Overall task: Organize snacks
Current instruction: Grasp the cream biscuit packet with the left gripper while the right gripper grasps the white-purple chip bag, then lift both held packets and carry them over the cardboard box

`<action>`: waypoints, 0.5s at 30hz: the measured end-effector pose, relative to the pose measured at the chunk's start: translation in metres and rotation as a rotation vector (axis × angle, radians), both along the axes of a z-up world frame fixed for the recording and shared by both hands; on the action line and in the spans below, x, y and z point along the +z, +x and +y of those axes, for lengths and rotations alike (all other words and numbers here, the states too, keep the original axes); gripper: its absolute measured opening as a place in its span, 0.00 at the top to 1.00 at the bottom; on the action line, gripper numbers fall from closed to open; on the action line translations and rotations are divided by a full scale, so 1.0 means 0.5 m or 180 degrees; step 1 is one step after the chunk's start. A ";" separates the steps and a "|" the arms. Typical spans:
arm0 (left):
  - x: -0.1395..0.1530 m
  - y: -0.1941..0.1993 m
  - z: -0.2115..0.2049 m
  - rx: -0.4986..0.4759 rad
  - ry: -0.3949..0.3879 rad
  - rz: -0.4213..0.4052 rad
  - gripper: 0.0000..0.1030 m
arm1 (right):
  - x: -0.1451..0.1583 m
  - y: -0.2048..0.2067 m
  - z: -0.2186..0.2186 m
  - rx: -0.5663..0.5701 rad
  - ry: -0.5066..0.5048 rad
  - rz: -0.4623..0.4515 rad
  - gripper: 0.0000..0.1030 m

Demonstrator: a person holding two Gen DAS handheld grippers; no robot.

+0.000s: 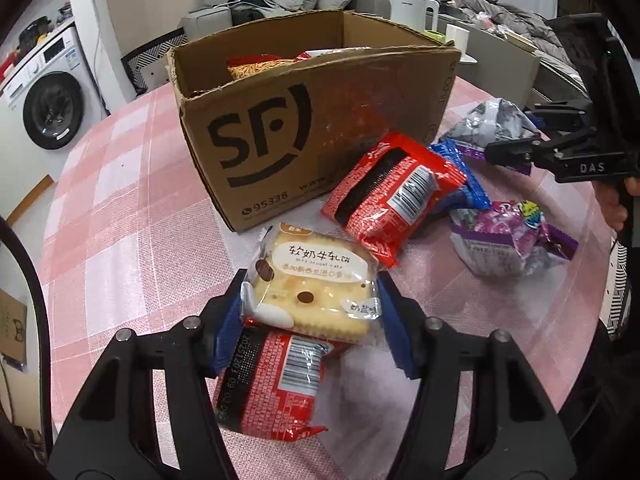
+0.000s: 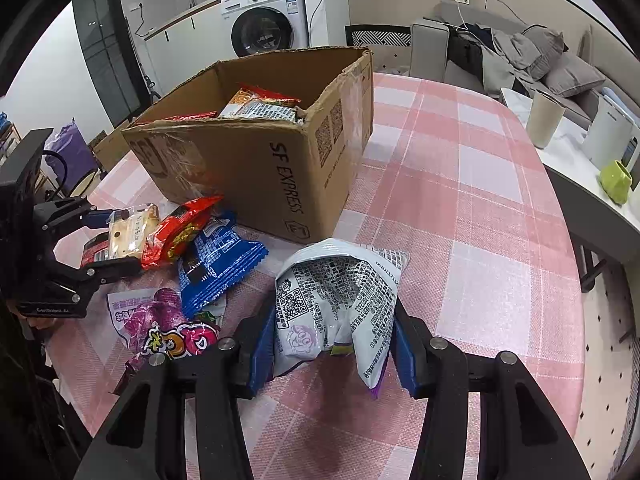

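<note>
A cream cracker pack (image 1: 312, 280) lies on a red packet (image 1: 272, 376) near the front of the pink checked table (image 1: 120, 208). My left gripper (image 1: 312, 286) is shut on the cracker pack, a blue pad pressing each side. My right gripper (image 2: 334, 344) is shut on a crumpled white printed snack bag (image 2: 340, 292), and it shows at the right of the left wrist view (image 1: 512, 136). The open cardboard box (image 1: 320, 128) stands behind with several snacks inside (image 2: 260, 108). Another red packet (image 1: 392, 196), a blue packet (image 2: 216, 260) and a purple bag (image 2: 168, 328) lie between the grippers.
A beige cup (image 2: 544, 120), a white kettle (image 2: 608, 136) and a green cup (image 2: 616, 176) stand on a side table right of the pink table. The cloth right of the box is bare (image 2: 460, 200). A washing machine (image 2: 264, 28) and a sofa (image 2: 520, 56) are behind.
</note>
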State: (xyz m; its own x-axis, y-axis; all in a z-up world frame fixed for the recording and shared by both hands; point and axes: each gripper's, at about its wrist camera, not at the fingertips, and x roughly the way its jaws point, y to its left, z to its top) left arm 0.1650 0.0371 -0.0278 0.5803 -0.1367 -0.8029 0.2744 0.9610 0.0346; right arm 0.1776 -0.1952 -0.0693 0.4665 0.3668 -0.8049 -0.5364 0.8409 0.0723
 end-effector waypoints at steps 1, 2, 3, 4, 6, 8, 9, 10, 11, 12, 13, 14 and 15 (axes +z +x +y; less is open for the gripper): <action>0.000 -0.003 -0.002 -0.0016 0.0028 -0.0018 0.43 | 0.001 -0.001 0.000 0.0002 0.0002 -0.0004 0.50; 0.001 -0.004 -0.003 -0.0022 0.0045 -0.0024 0.43 | 0.002 -0.001 0.000 0.0002 0.0004 -0.0005 0.50; 0.001 -0.005 -0.005 -0.0026 0.0053 -0.0020 0.43 | 0.002 -0.001 0.000 0.0003 0.0005 -0.0007 0.51; 0.001 -0.007 -0.006 -0.0038 0.0052 -0.0017 0.43 | 0.002 -0.001 0.000 0.0004 0.0006 -0.0010 0.50; 0.002 -0.010 -0.011 -0.0047 0.0054 -0.0024 0.43 | 0.004 -0.002 0.000 0.0005 0.0010 -0.0016 0.50; 0.009 -0.011 -0.012 -0.0065 0.0045 -0.0040 0.43 | 0.005 -0.002 -0.001 0.0006 0.0019 -0.0024 0.51; 0.012 -0.011 -0.010 -0.0069 0.0043 -0.0049 0.43 | 0.006 -0.003 -0.001 0.0006 0.0021 -0.0030 0.51; 0.014 -0.014 -0.007 -0.0072 0.0042 -0.0062 0.43 | 0.007 -0.003 -0.002 0.0007 0.0025 -0.0037 0.51; 0.018 -0.016 -0.006 -0.0074 0.0040 -0.0076 0.43 | 0.009 -0.004 -0.002 0.0007 0.0032 -0.0043 0.51; 0.019 -0.020 -0.005 -0.0075 0.0037 -0.0084 0.43 | 0.010 -0.004 -0.002 0.0006 0.0034 -0.0050 0.50; 0.022 -0.022 -0.002 -0.0071 0.0033 -0.0095 0.43 | 0.011 -0.005 -0.003 0.0003 0.0037 -0.0060 0.50; 0.026 -0.021 -0.002 -0.0069 0.0030 -0.0100 0.43 | 0.013 -0.006 -0.003 0.0002 0.0042 -0.0064 0.50; 0.029 -0.021 0.001 -0.0068 0.0031 -0.0105 0.43 | 0.015 -0.007 -0.004 0.0000 0.0042 -0.0069 0.50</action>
